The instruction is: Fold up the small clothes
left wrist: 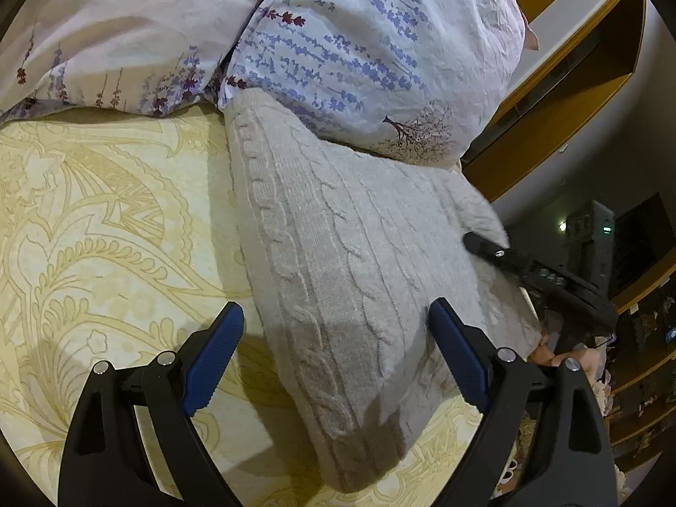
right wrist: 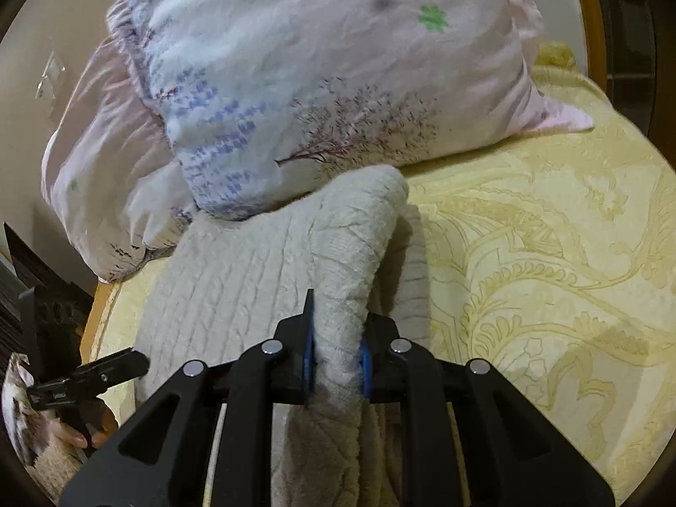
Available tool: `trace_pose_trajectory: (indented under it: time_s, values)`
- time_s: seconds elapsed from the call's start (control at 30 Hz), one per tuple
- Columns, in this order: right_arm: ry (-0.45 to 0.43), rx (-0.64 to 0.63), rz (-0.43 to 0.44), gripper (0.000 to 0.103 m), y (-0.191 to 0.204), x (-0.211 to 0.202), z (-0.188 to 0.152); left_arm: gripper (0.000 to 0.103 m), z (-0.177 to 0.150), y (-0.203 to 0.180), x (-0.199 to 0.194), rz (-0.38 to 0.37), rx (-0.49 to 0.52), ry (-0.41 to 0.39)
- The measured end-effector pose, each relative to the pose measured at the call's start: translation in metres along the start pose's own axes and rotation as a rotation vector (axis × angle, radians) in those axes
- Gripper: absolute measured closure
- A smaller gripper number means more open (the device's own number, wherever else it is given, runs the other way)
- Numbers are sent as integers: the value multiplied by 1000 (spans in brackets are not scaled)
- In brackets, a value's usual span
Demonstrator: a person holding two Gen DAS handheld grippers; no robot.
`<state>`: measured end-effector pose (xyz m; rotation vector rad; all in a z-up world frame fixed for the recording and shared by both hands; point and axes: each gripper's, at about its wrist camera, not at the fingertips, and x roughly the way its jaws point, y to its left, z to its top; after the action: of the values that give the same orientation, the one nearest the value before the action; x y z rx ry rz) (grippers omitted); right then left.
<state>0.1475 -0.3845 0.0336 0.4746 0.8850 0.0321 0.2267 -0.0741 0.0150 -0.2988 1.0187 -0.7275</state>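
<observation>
A cream cable-knit sweater (left wrist: 338, 245) lies on the yellow patterned bedspread (left wrist: 105, 211), its far end against a floral pillow. My left gripper (left wrist: 338, 338) hovers open over the sweater's near part, its blue pads on either side and nothing pinched. In the right wrist view my right gripper (right wrist: 338, 352) is shut on a raised fold of the sweater (right wrist: 350, 253), which bunches up between the blue pads. A black finger of the right gripper (left wrist: 486, 249) shows at the sweater's right edge in the left wrist view. One finger of the left gripper (right wrist: 122, 365) shows at the lower left.
A floral pillow (left wrist: 359, 63) (right wrist: 317, 84) and a second pale one (left wrist: 105, 42) lie at the head of the bed. A wooden frame (left wrist: 570, 84) runs along the right. A hand (right wrist: 76, 435) holds the left gripper. The bedspread (right wrist: 528, 253) stretches right of the sweater.
</observation>
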Motion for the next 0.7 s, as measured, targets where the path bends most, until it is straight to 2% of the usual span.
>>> trace_pose_trajectory:
  time_s: [0.07,0.13,0.17,0.3,0.4,0.47,0.5,0.53,0.63,0.7]
  values:
    - [9,33,19,72,-5,-4,-2,14,-3,1,-2,-6,-3,1]
    - [-3,48,47,53,-8,-18,-8,15,-6,0,-3,-16,-2,3]
    - [-13,49,59,50,-8,-25,-12,17,-8,0,-4,-23,-1,6]
    - [6,66,110,49,-11,-42,-33,19,-17,-6,-3,-42,5,25]
    - [18,70,112,54,-11,-44,-47,20,-25,-10,-4,-30,17,40]
    - [27,76,121,62,-10,-43,-56,21,-31,-10,-3,-29,14,52]
    - [28,75,121,70,-10,-42,-58,21,-34,-10,-2,-32,10,60]
    - [16,66,110,78,-9,-42,-60,21,-34,-11,0,-31,9,66]
    - [-45,55,91,87,-9,-55,-61,21,-38,-17,1,-10,38,64]
    - [-94,55,78,88,-10,-68,-60,21,-38,-21,1,-4,53,61]
